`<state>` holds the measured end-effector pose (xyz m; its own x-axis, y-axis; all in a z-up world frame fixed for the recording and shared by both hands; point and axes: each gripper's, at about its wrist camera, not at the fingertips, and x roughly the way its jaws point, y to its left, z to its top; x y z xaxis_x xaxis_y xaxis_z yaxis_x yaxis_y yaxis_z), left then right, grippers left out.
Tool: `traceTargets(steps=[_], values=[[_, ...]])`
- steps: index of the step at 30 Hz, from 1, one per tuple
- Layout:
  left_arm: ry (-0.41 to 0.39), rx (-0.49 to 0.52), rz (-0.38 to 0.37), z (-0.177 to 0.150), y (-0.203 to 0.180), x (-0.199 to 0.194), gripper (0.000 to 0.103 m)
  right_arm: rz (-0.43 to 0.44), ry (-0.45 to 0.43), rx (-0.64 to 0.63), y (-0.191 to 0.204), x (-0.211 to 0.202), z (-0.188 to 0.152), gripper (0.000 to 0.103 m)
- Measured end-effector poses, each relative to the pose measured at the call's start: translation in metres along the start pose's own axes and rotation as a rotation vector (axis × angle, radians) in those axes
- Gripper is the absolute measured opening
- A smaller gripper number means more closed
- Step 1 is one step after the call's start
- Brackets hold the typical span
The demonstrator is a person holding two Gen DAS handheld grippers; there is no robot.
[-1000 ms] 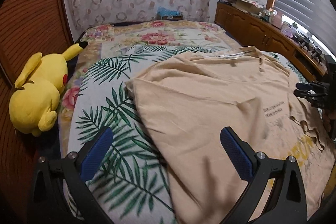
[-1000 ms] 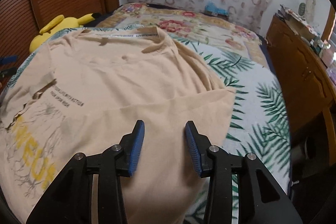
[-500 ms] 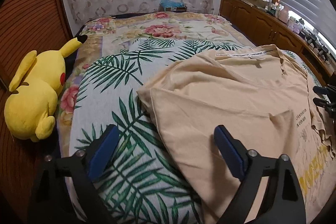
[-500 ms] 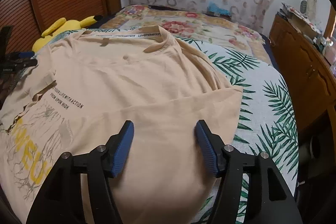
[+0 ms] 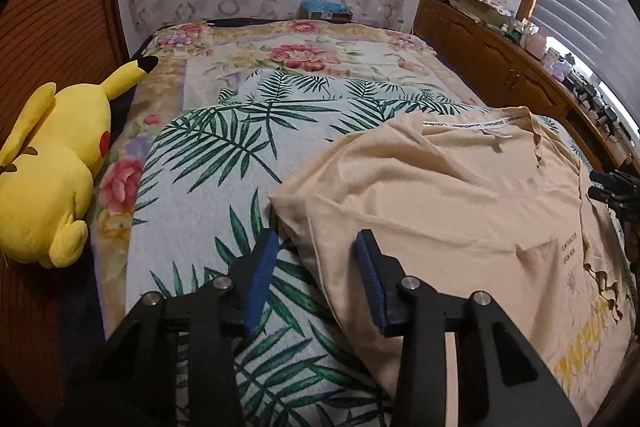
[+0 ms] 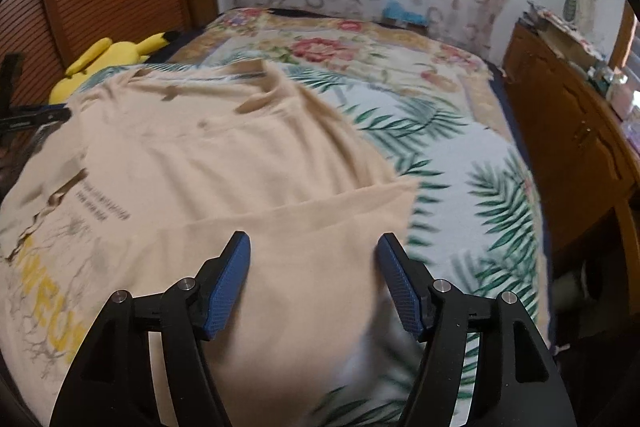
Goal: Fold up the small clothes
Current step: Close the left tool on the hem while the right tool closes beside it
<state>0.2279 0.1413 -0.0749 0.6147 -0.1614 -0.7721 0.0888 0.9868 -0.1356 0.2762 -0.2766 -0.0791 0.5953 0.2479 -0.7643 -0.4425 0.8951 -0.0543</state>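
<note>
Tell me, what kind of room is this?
Most likely a bedroom. There is a bed with leafy and flowery covers, a yellow plush toy beside it, and a wooden dresser along the wall.

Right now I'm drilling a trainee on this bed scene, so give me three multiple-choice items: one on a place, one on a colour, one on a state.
1. Where does the yellow plush toy lie?
A. on the beige cotton T-shirt
B. at the bed's edge beside the louvred wooden door
C. on the wooden cabinet

2. What colour are the pads of the right gripper?
A. blue
B. red
C. white

3. How does the left gripper stand?
A. shut on the shirt's collar
B. jaws apart, astride the shirt's side edge
C. holding the plush toy

Answers:
1 B, the toy lies on the side of the bed next to the door, clear of the shirt.
2 A, both pads show blue against black arms.
3 B, one pad is over the palm-leaf bedspread, the other over the shirt, with a gap between them.
</note>
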Motion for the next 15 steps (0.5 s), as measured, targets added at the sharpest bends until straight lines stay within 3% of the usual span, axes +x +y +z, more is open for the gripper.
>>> traceTargets(steps=[9,12,13,14,15], values=[[0.010,0.044,0.000,0.010,-0.003,0.008,0.038,0.001,0.027,0.055,-0.029,0.021,0.014,0.068],[0.027,0.066,0.007,0.014,-0.007,0.009,0.017,0.010,0.028,0.048,-0.027,0.022,0.017,0.064],[0.033,0.063,-0.013,0.016,-0.008,0.010,0.005,0.020,0.026,0.036,-0.025,0.023,0.019,0.058],[0.030,0.067,-0.021,0.017,-0.011,0.010,0.003,0.030,0.023,0.023,-0.022,0.023,0.020,0.053],[0.021,0.073,-0.017,0.018,-0.013,0.009,0.002,0.042,0.019,0.010,-0.019,0.023,0.022,0.042]])
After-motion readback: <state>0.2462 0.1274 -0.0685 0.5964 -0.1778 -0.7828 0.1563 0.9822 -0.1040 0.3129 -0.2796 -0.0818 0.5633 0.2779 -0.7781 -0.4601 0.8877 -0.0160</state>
